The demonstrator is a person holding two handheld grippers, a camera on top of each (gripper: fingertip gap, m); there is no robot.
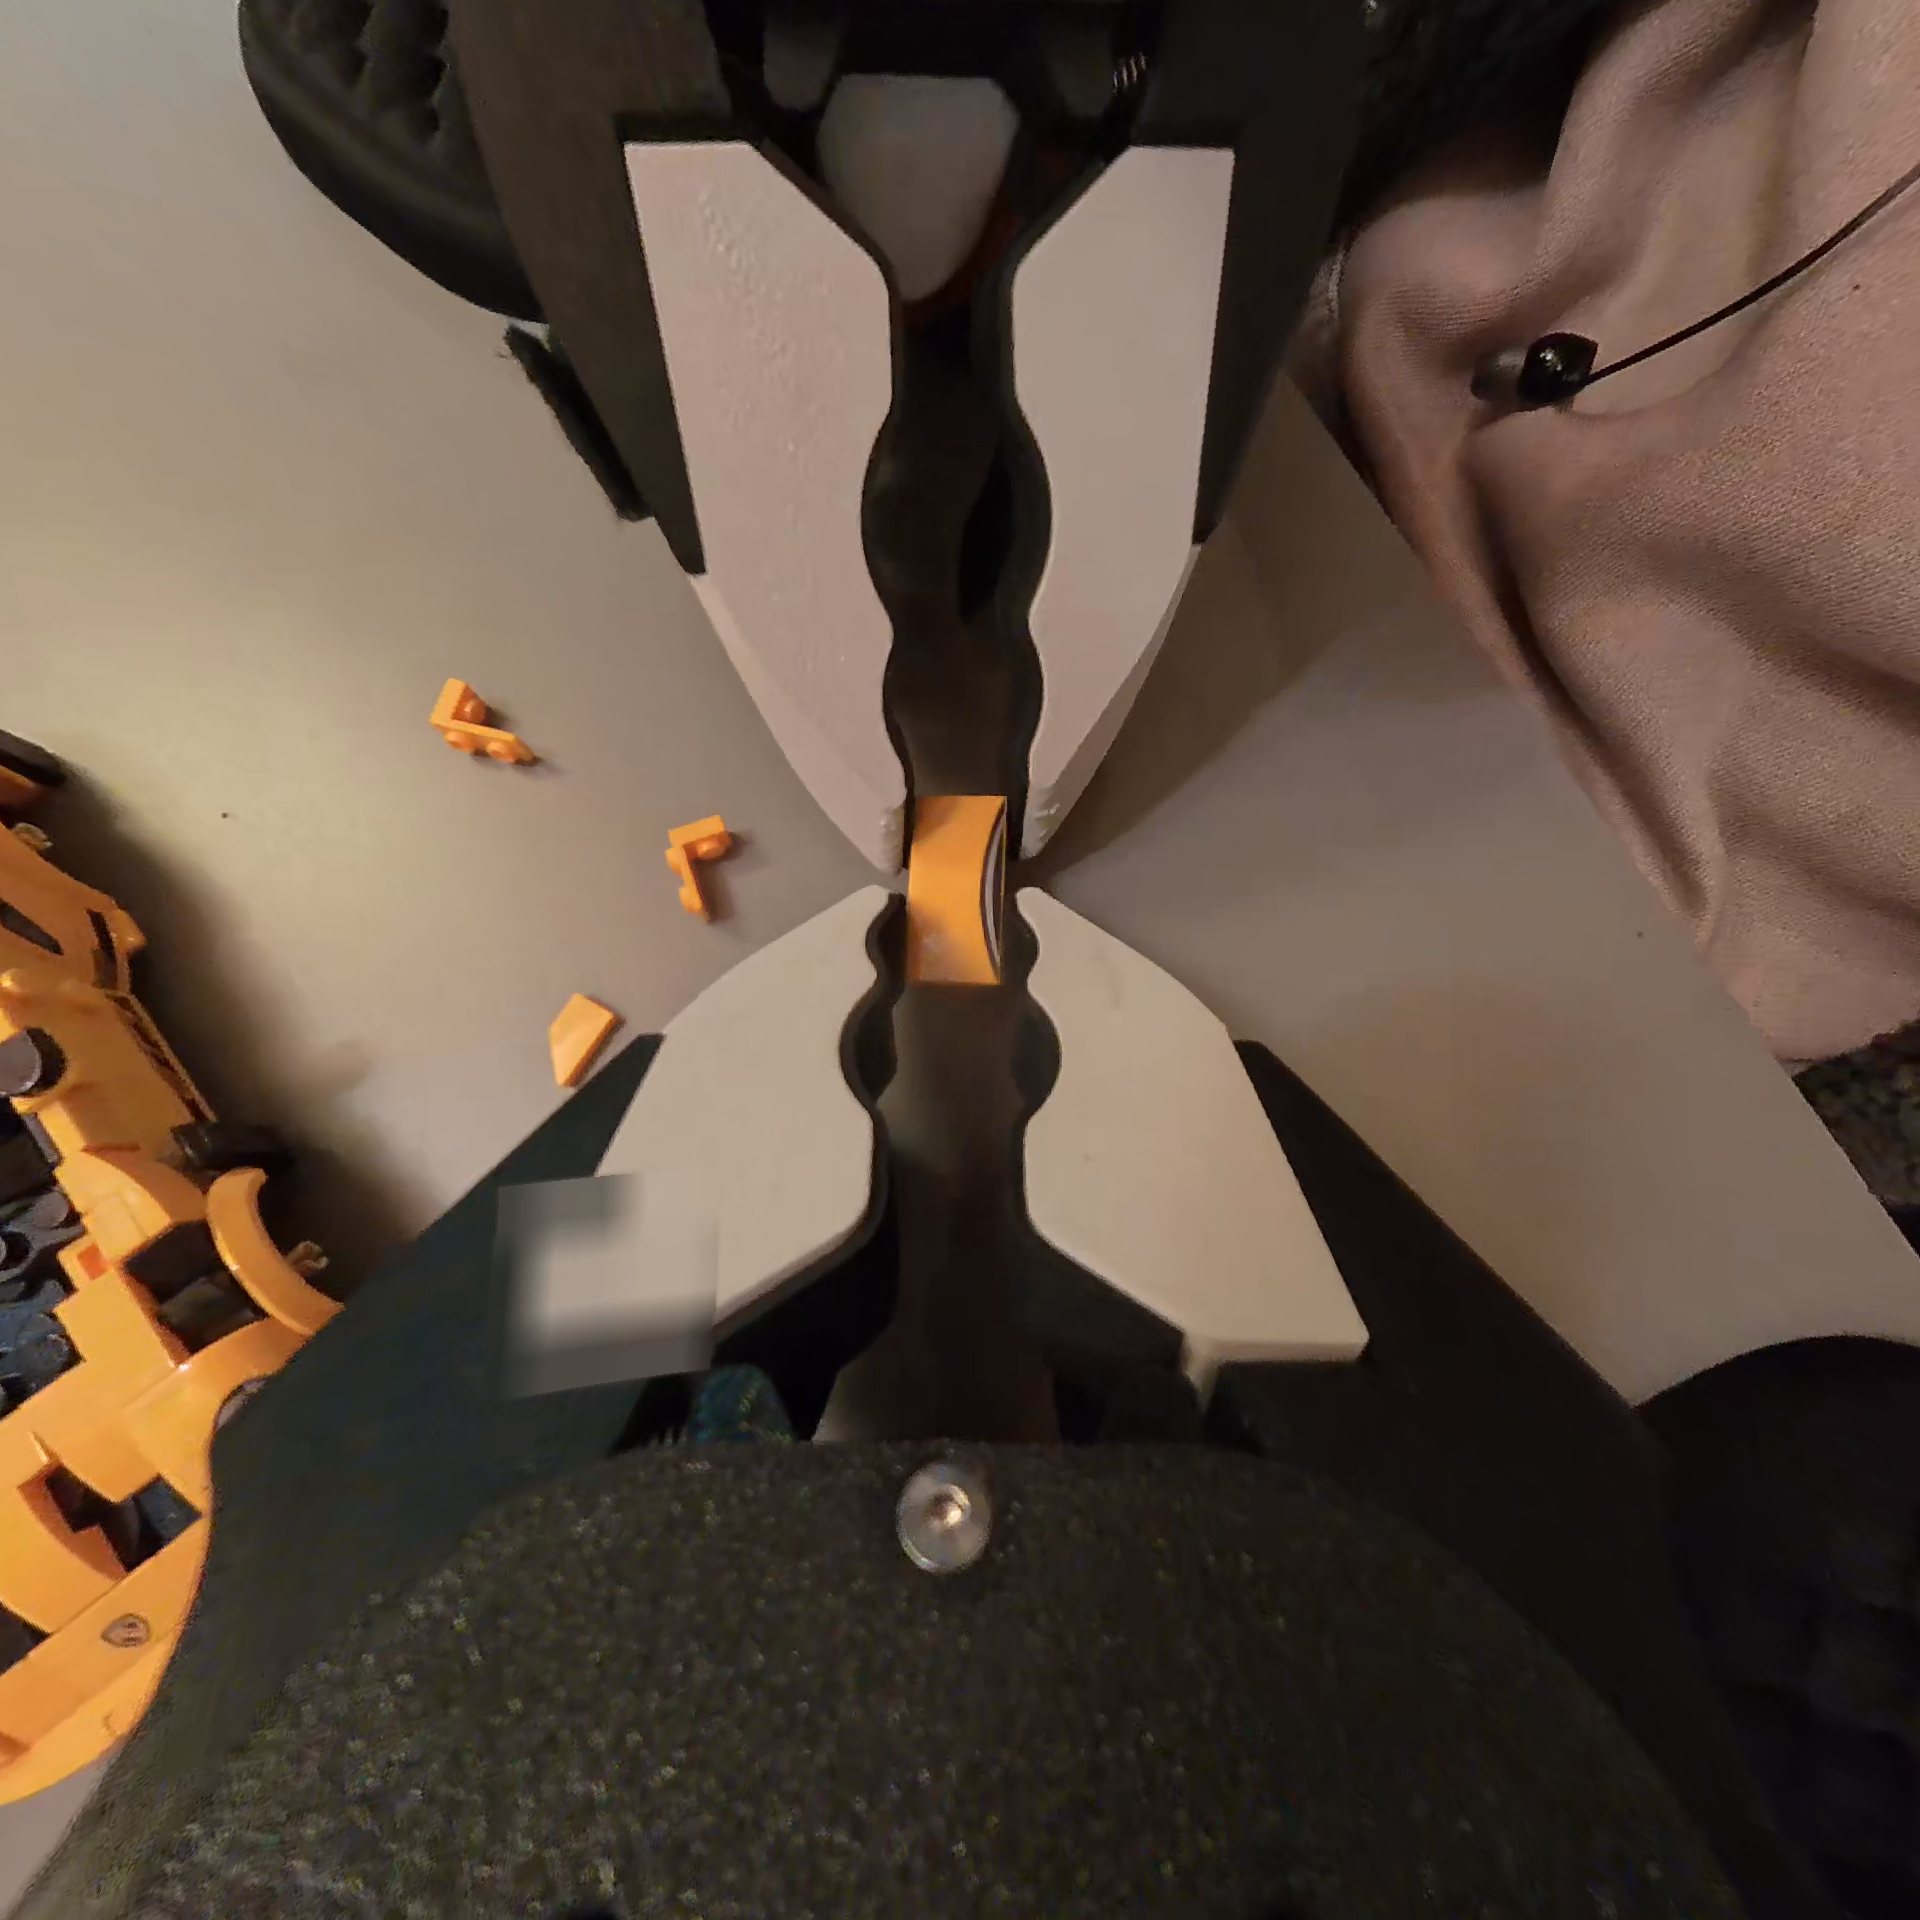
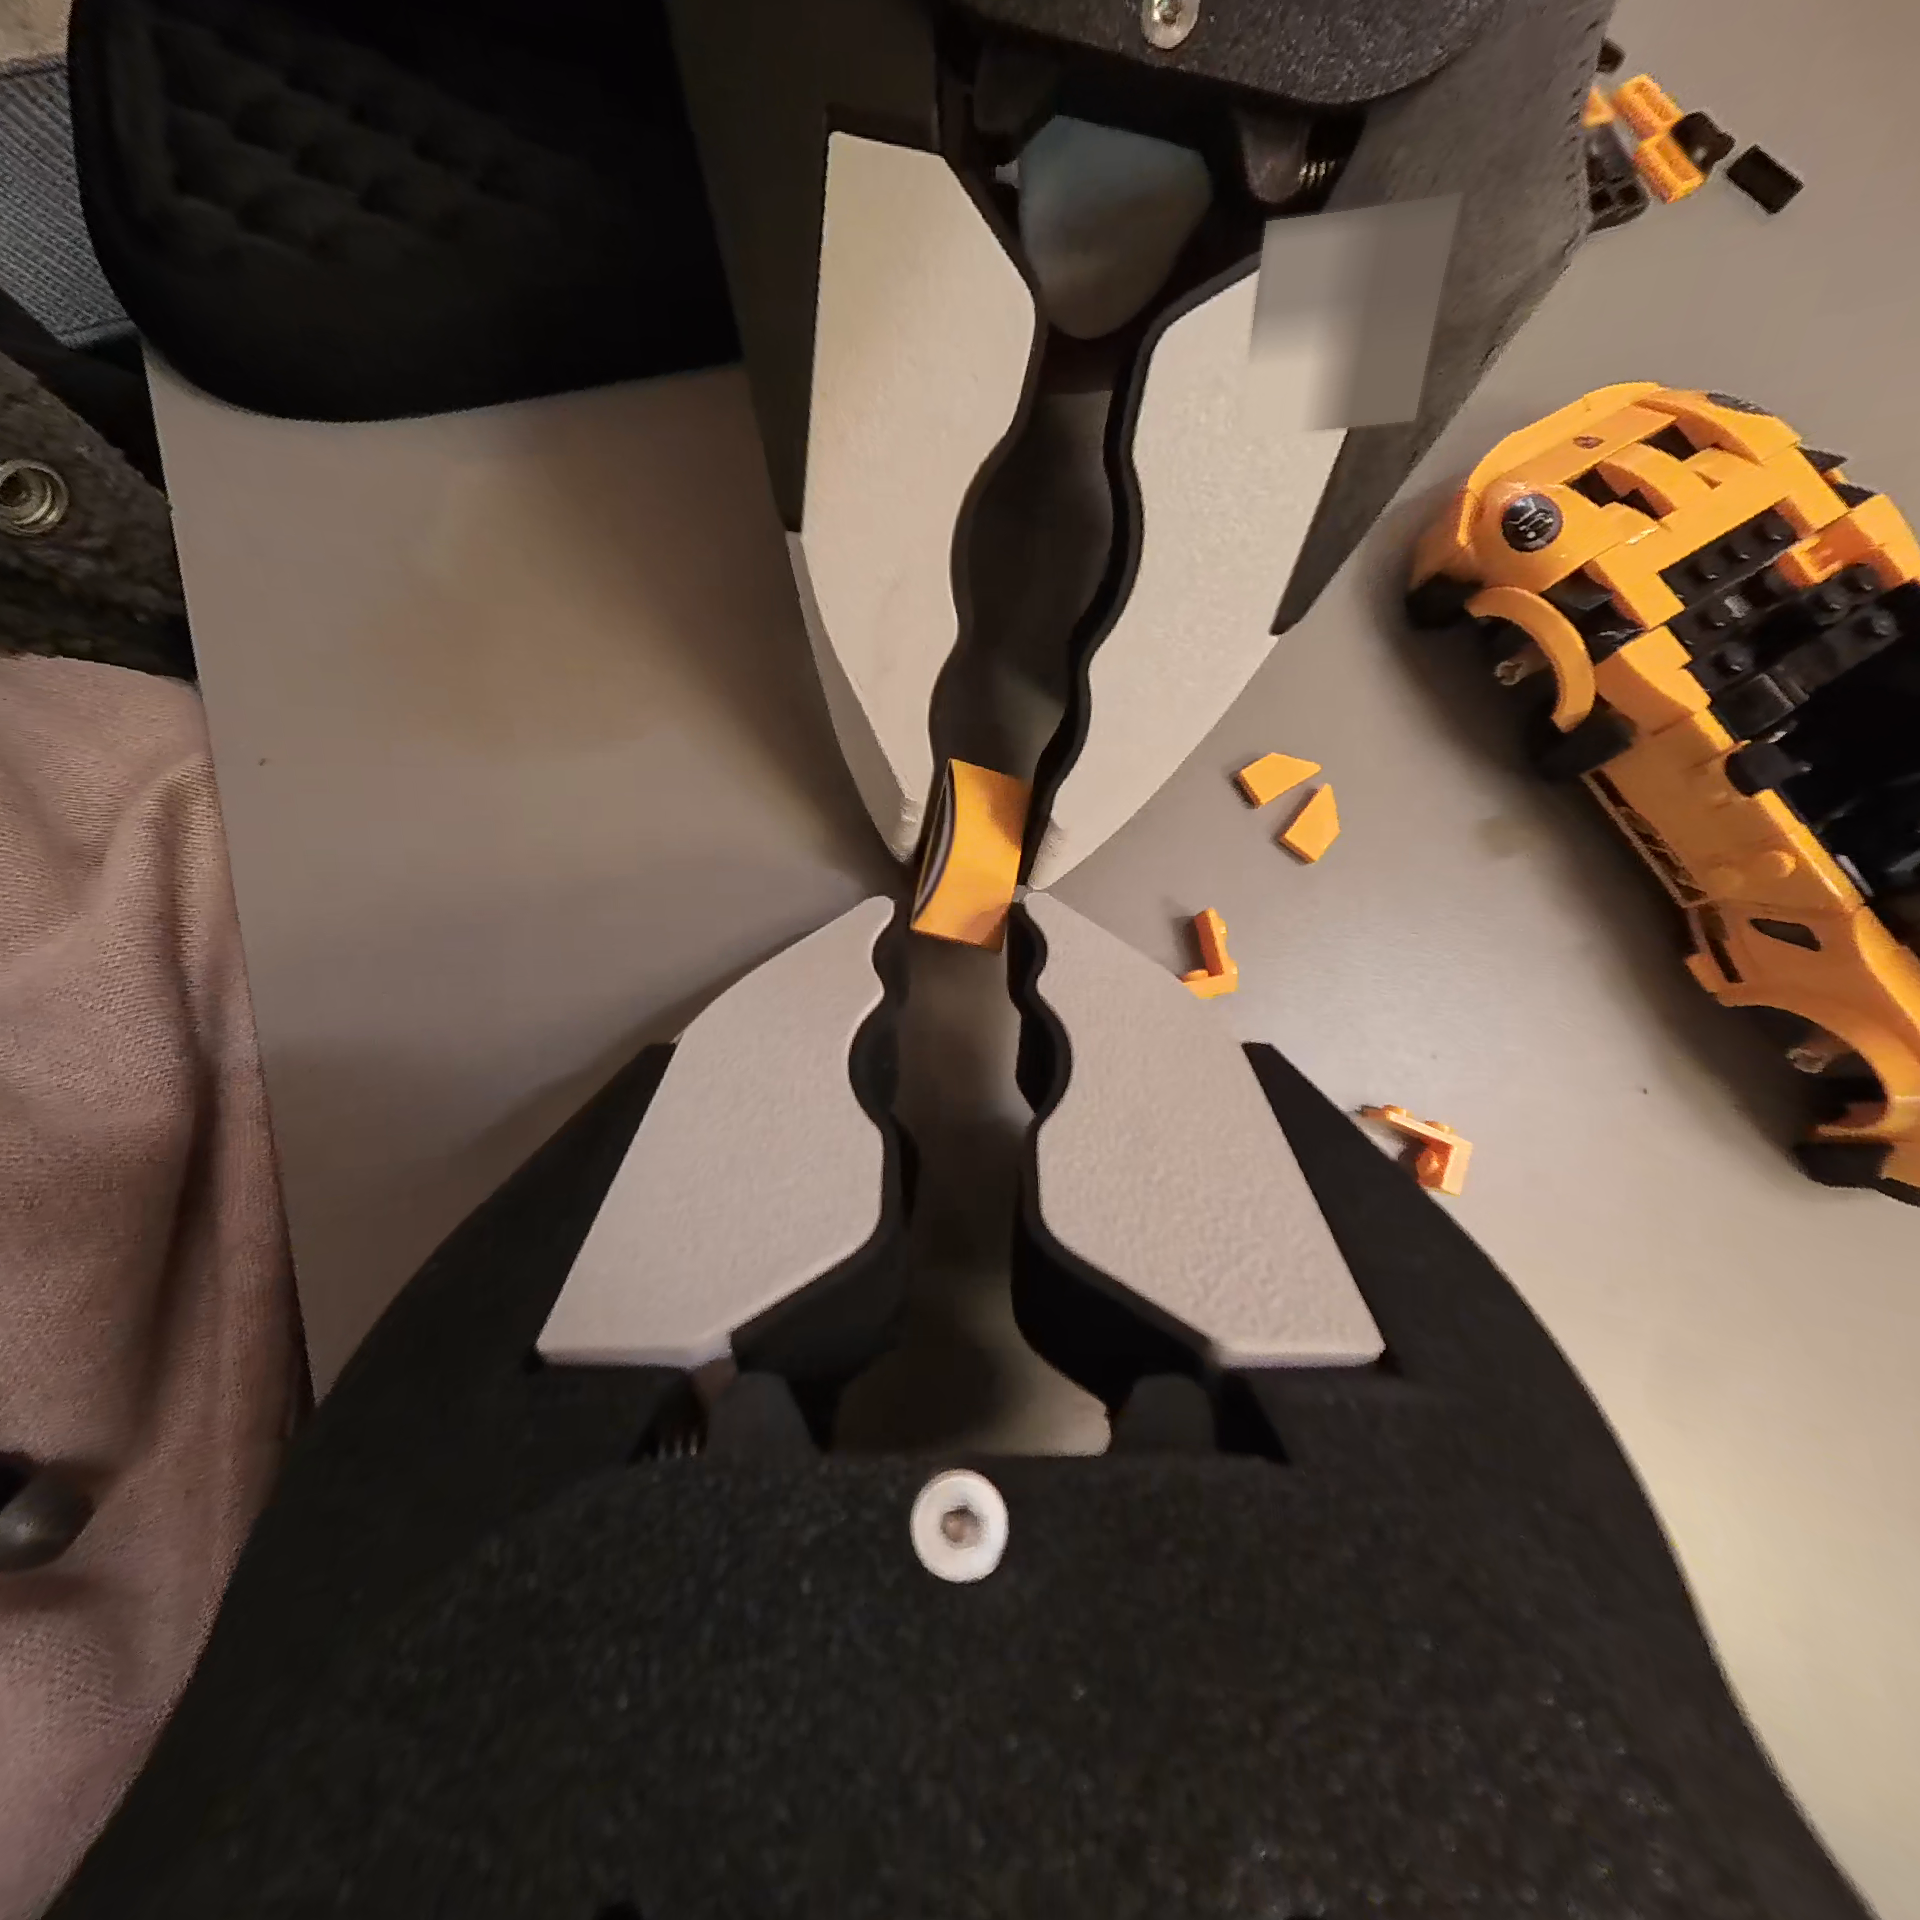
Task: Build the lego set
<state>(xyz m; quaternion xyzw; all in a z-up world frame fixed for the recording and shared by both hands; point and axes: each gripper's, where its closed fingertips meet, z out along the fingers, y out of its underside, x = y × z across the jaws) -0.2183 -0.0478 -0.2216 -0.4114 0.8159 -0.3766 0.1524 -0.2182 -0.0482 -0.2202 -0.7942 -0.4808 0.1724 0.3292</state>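
Between my two grippers, at the centre of both wrist views, sits the small orange curved lego piece with a dark printed edge (image 1: pixel 954 891), held above the pale grey tabletop (image 1: pixel 312 416). My left gripper (image 1: pixel 956 914) enters its own view from 6 o'clock, and its white fingertips (image 1: pixel 868 920) press against the lower half of the piece, so its jaws are clamped on it. My right gripper (image 2: pixel 961 920) enters its own view from 6 o'clock as well; its jaws stand nearly together, and its fingertips (image 2: pixel 878 925) touch the bottom of the same piece (image 2: pixel 977 852), gripping it there. Each gripper faces the other tip to tip: in the left wrist view the right gripper (image 1: pixel 961 831) comes down from 12 o'clock, and in the right wrist view the left gripper (image 2: pixel 971 821) does likewise. The part-built orange and black lego car (image 2: pixel 1683 727) lies on the tabletop at 3 o'clock in the right wrist view and at 8 o'clock in the left wrist view (image 1: pixel 114 1247). Loose small orange lego parts (image 2: pixel 1288 800) lie between the car and the fingertips, apart from both. More orange and black loose pieces (image 2: pixel 1673 145) lie at 1 o'clock in the right wrist view. A person's pinkish-beige garment (image 1: pixel 1662 520) fills the 2 o'clock side of the left wrist view.
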